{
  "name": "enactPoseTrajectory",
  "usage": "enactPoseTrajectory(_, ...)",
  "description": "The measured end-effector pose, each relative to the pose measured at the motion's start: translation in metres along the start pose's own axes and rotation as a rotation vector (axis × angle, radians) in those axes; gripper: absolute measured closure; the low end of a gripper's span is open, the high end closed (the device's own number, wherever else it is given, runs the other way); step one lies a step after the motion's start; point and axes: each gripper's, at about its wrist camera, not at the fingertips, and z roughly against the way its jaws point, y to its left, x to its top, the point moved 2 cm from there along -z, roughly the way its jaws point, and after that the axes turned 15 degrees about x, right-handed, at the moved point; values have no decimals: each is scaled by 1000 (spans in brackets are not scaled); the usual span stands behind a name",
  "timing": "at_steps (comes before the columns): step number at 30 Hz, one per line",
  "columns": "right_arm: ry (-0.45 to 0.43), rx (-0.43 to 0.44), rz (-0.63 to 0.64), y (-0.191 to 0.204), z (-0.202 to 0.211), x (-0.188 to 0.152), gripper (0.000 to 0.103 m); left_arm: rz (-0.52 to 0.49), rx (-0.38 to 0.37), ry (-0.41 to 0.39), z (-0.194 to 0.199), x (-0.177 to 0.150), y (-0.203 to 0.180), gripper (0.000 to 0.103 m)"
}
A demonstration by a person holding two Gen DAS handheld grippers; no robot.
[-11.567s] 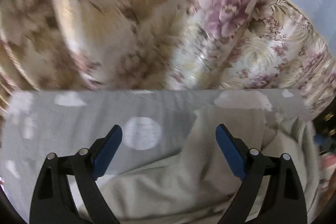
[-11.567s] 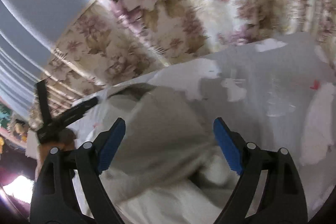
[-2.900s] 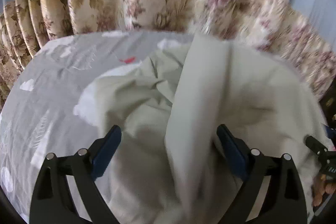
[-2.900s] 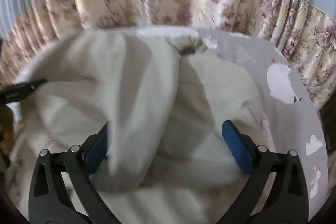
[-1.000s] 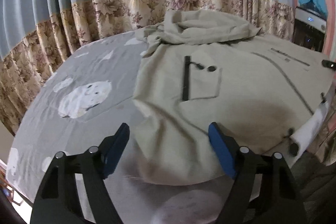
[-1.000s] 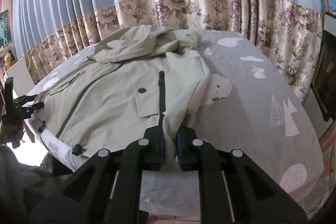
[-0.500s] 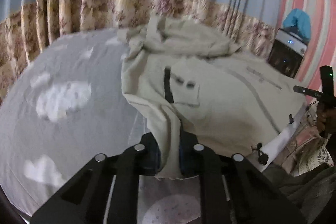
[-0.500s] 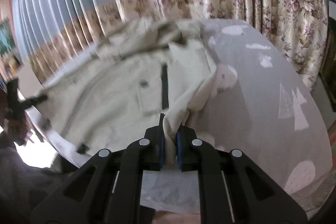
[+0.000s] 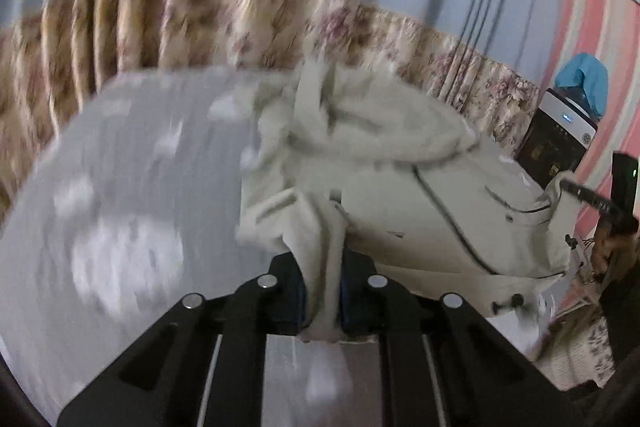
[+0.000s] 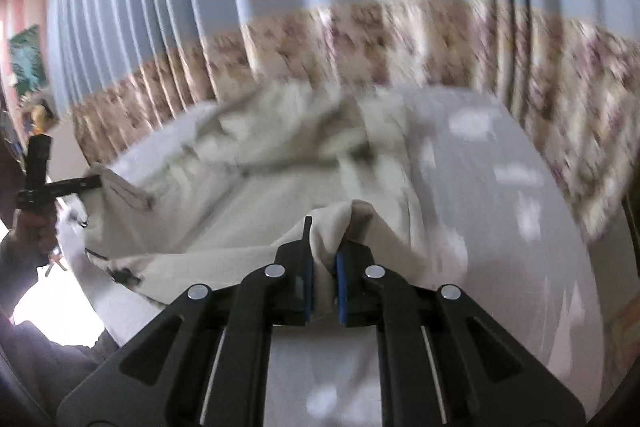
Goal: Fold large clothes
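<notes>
A beige hooded jacket (image 9: 400, 183) lies spread on a grey bed (image 9: 132, 187), hood toward the curtain. My left gripper (image 9: 323, 301) is shut on the jacket's near hem corner, and the cloth rises from its blue pads in a bunched fold. In the right wrist view the same jacket (image 10: 260, 203) stretches away, and my right gripper (image 10: 323, 285) is shut on the opposite hem corner. Each gripper shows small in the other's view: the right gripper (image 9: 588, 195) at the far right, the left gripper (image 10: 72, 183) at the far left, both holding lifted cloth.
A blue curtain with a floral band (image 9: 280, 23) hangs behind the bed. A dark appliance with a blue cover (image 9: 560, 143) stands at the right by a pink striped wall. The grey sheet with white prints (image 10: 500, 195) lies bare beside the jacket. A person's hand (image 10: 32, 231) holds the far gripper.
My left gripper closed on the jacket's hem, then both grippers rose and drew the hem corners up off the bed. The jacket's lower edge now folds toward the hood.
</notes>
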Motion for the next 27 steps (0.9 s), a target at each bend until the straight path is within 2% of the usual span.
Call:
enactPoseTrajectory(3, -48, -5, 40, -17, -8, 54, 94, -12, 23, -28, -20, 56, 4, 90)
enactPoseTrajectory(6, -94, -9, -37, -59, -27, 110, 94, 32, 21, -4, -72, 125, 12, 88)
enactPoseTrajectory(8, -86, -20, -126, -96, -53, 143, 94, 30, 34, 11, -104, 158, 14, 87)
enactPoseTrajectory(11, -30, -65, -222, -153, -114, 181, 94, 13, 111, 51, -173, 213, 9, 86)
enactPoseTrajectory(14, -4, -133, -310, -197, -163, 195, 93, 58, 175, 113, -233, 237, 10, 84)
enactPoseTrajectory(16, 42, -187, -354, -219, -198, 196, 92, 45, 236, 168, -269, 238, 6, 83)
enactPoseTrajectory(18, 82, -222, -395, -231, -222, 189, 87, 4, 281, 211, -296, 231, 0, 82)
enactPoseTrajectory(21, 147, -244, -420, -243, -247, 177, 78, 39, 265, 286, -322, 212, 8, 78)
enactPoseTrajectory(24, 142, -234, -424, -245, -245, 174, 66, 119, 174, 297, -315, 209, 24, 69)
enactPoseTrajectory(25, 126, -240, -406, -242, -238, 177, 49, 136, 146, 295, -311, 212, 28, 62)
enactPoseTrajectory(26, 98, -266, -370, -236, -228, 183, 13, 152, 117, 282, -303, 216, 31, 54)
enactPoseTrajectory(27, 51, -301, -322, -228, -216, 189, 3, 165, 87, 264, -292, 219, 35, 49)
